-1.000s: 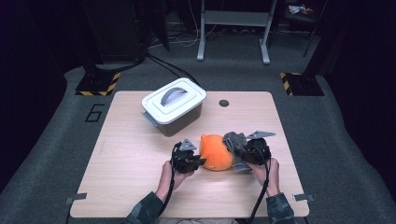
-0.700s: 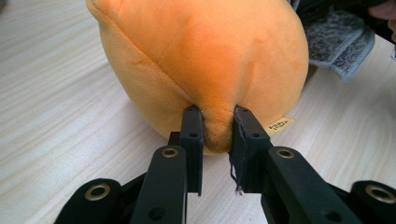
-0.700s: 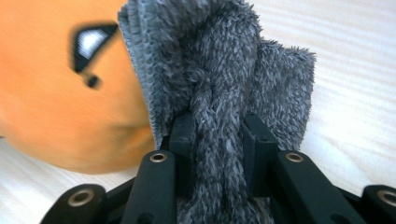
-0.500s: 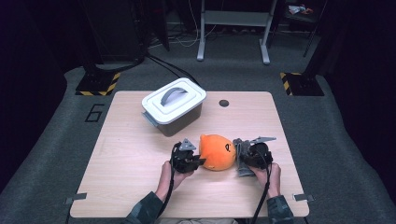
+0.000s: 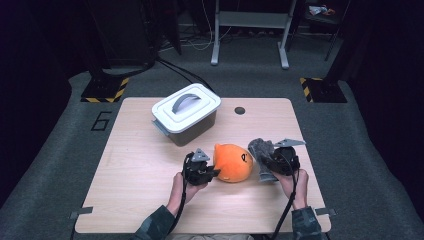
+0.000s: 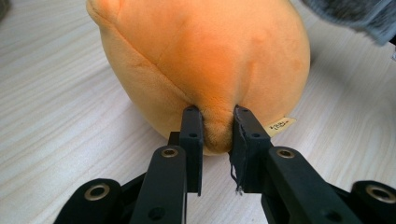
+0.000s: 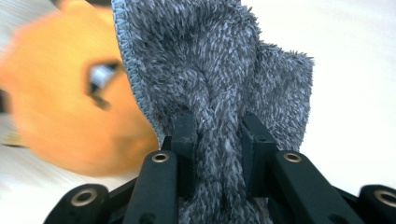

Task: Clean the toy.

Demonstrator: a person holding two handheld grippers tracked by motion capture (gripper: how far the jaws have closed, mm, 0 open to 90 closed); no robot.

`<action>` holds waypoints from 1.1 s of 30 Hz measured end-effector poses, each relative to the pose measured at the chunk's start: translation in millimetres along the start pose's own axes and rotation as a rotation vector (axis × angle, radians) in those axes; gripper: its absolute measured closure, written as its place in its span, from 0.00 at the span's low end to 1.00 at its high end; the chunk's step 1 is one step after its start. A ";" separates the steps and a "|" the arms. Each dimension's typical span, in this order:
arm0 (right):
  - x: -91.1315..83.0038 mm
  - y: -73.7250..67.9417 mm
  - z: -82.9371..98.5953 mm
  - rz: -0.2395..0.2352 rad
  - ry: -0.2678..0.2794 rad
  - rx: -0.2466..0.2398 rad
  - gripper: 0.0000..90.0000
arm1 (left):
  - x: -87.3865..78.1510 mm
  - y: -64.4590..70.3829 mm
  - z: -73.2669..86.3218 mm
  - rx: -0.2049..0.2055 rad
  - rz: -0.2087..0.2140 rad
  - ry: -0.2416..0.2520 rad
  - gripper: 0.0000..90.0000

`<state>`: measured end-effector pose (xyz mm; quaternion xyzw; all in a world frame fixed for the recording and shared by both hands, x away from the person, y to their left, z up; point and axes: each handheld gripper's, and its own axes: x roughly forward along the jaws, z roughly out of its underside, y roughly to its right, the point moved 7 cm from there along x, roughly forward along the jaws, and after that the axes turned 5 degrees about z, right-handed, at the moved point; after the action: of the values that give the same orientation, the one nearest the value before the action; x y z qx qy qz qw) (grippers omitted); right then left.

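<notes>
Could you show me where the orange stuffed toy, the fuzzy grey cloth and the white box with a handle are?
orange plush toy (image 5: 231, 162): high view, middle of its rounded body.
grey fluffy cloth (image 7: 219, 74): right gripper view, middle of the pile.
lidded white box (image 5: 186, 107): high view, lid beside handle.

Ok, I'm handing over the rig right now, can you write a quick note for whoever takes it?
Left tool: shut, pinching a fold of the orange plush toy, which rests on the table.
Right tool: shut on the grey fuzzy cloth, held just right of the toy.
The lidded bin sits behind, lid on.
Likely left: wiping the toy with the cloth; how much is done cannot be told.
</notes>
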<state>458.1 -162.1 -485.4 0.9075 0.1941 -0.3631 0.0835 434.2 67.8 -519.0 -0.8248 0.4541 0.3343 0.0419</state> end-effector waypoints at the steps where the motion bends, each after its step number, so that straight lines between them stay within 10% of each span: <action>1: -4.9 -5.5 -7.4 -0.010 0.019 -0.013 0.78 | -0.1 -0.4 -0.5 0.010 -0.004 0.000 0.84; 17: 5.1 -93.4 -67.1 -0.136 0.037 -0.197 0.78 | 0.0 3.1 -3.2 0.028 0.000 0.020 0.84; 33: 21.9 -95.7 -59.2 -0.100 0.000 -0.230 0.78 | 1.7 4.8 -5.5 0.025 0.003 0.018 0.85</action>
<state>470.1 -51.3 -458.8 0.8810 0.2797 -0.3423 0.1689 433.9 61.7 -514.7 -0.8265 0.4600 0.3210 0.0476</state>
